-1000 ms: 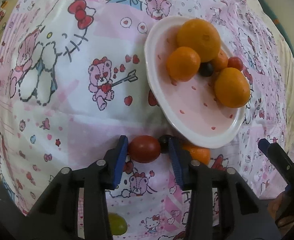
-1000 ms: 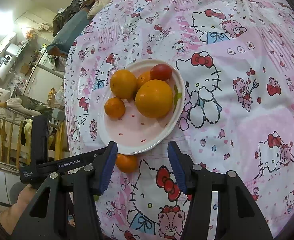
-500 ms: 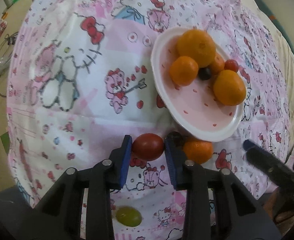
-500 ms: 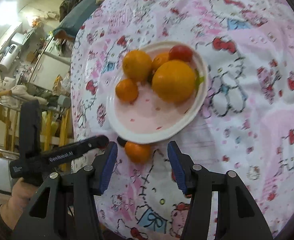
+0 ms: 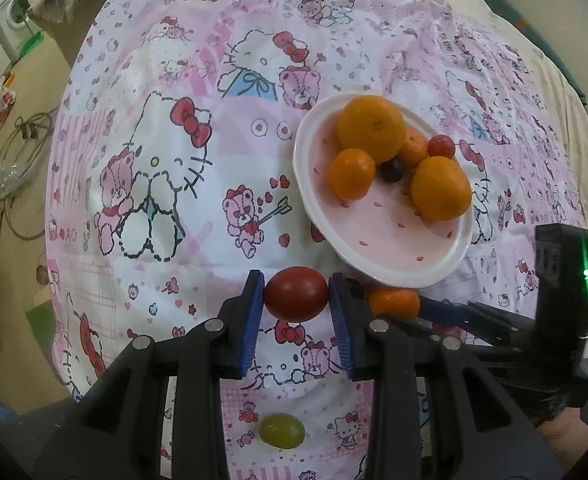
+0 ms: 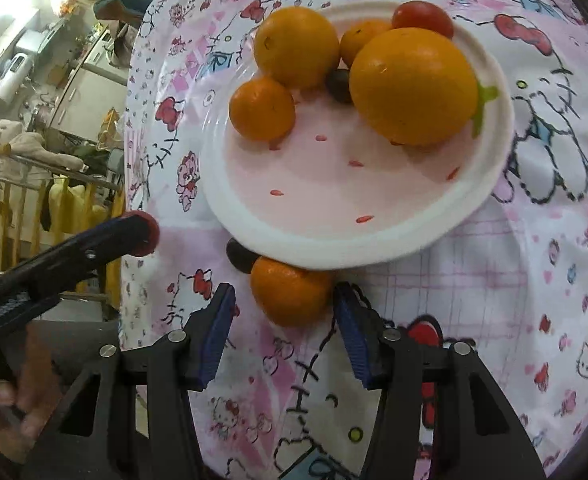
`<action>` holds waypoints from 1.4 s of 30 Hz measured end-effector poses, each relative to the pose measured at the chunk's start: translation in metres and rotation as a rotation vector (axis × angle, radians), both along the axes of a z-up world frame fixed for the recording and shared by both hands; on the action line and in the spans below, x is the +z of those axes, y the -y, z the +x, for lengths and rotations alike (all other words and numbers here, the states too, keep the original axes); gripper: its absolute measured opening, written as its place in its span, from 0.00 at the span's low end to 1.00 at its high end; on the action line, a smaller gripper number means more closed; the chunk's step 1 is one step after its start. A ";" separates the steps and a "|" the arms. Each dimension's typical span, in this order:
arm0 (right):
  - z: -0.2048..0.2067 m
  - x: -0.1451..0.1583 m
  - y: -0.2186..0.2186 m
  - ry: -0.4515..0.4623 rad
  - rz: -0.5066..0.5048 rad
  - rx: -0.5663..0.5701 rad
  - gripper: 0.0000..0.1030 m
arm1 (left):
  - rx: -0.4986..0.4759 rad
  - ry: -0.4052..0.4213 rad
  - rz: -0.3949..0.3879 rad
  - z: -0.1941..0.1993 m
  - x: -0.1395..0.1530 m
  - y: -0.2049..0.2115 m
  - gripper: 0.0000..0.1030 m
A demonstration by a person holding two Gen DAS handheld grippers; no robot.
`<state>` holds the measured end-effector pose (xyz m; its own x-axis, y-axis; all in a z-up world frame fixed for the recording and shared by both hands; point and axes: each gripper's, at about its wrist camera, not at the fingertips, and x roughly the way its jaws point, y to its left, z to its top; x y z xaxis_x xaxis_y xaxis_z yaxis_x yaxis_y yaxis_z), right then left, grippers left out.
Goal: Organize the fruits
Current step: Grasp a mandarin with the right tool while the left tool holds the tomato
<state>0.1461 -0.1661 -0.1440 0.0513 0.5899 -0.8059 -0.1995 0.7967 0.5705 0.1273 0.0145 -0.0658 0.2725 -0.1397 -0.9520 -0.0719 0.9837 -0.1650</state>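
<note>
My left gripper (image 5: 296,294) is shut on a dark red tomato (image 5: 296,293) and holds it above the cloth, near the front rim of the white plate (image 5: 381,256). The plate carries a large orange (image 5: 371,128), smaller oranges, a small red tomato (image 5: 440,146) and a dark grape (image 5: 392,169). My right gripper (image 6: 286,304) is open, its fingers either side of a small orange (image 6: 292,292) lying on the cloth against the plate's rim (image 6: 333,248). A dark grape (image 6: 240,258) lies beside that orange. The left gripper's tomato shows at the left (image 6: 146,232).
A green grape (image 5: 282,431) lies on the Hello Kitty tablecloth (image 5: 154,184) under my left gripper. The table's left edge drops to a floor with cables and a washing machine. Furniture and clutter lie beyond the table in the right wrist view.
My left gripper has risen and drawn back with the tomato in it. My right gripper has moved forward until its open fingers flank the small orange by the plate.
</note>
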 end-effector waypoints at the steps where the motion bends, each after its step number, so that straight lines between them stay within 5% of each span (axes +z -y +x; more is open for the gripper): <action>1: 0.000 0.000 -0.001 0.005 -0.002 0.002 0.49 | 0.001 0.001 -0.001 0.000 0.000 0.000 0.28; 2: 0.000 0.000 -0.002 0.014 -0.015 0.003 0.42 | 0.004 0.001 -0.001 0.001 0.000 0.000 0.28; 24: -0.033 0.026 0.023 0.053 0.007 0.064 0.40 | 0.045 0.000 0.039 0.002 -0.002 0.001 0.28; 42: 0.002 0.052 0.058 0.136 0.058 -0.141 0.41 | 0.047 -0.016 0.009 0.003 -0.006 0.002 0.28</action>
<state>0.1480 -0.2245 -0.0917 0.2423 0.6146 -0.7507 -0.1666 0.7886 0.5919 0.1304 0.0130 -0.0717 0.2636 -0.1182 -0.9574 -0.1201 0.9807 -0.1541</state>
